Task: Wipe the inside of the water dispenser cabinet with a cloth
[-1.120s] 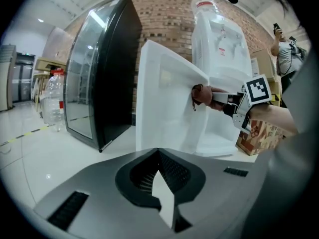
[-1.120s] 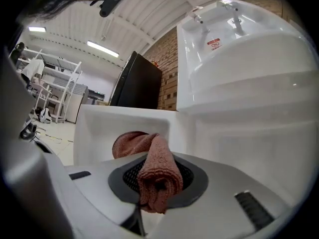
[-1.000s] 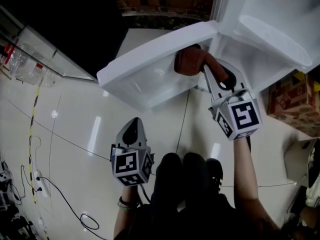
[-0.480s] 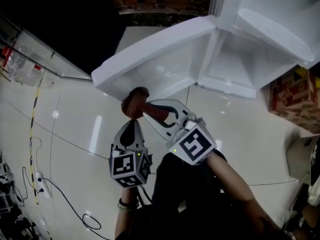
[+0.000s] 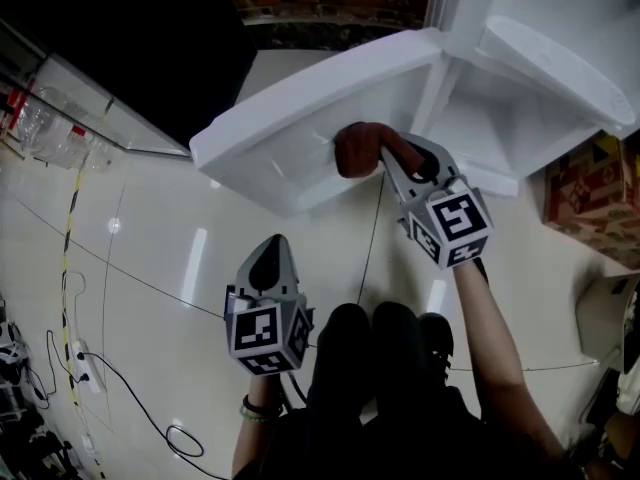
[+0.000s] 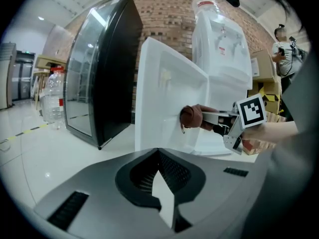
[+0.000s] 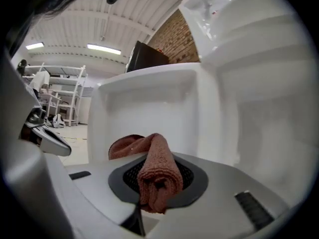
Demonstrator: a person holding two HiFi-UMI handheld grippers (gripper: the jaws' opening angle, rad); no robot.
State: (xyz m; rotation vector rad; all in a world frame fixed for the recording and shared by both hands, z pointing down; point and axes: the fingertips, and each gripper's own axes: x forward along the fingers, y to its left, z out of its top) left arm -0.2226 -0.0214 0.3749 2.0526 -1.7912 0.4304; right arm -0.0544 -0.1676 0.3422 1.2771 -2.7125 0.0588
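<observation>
1. Against the inner face of the open cabinet door (image 5: 290, 158), your right gripper (image 5: 392, 163) had its fingers clamped on the cloth (image 5: 355, 148).
2. Only the left gripper view showed your left gripper (image 6: 160, 180) with its fingers together, holding nothing.

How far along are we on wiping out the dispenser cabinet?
Done: the cabinet door is open and the right hand-held gripper is shut on the cloth. In hand: the cloth is up against the door's inner face. Left: the cabinet interior; no wipe marks show, so coverage can't be judged. The left hand-held gripper hangs empty, away from the cabinet.
</observation>
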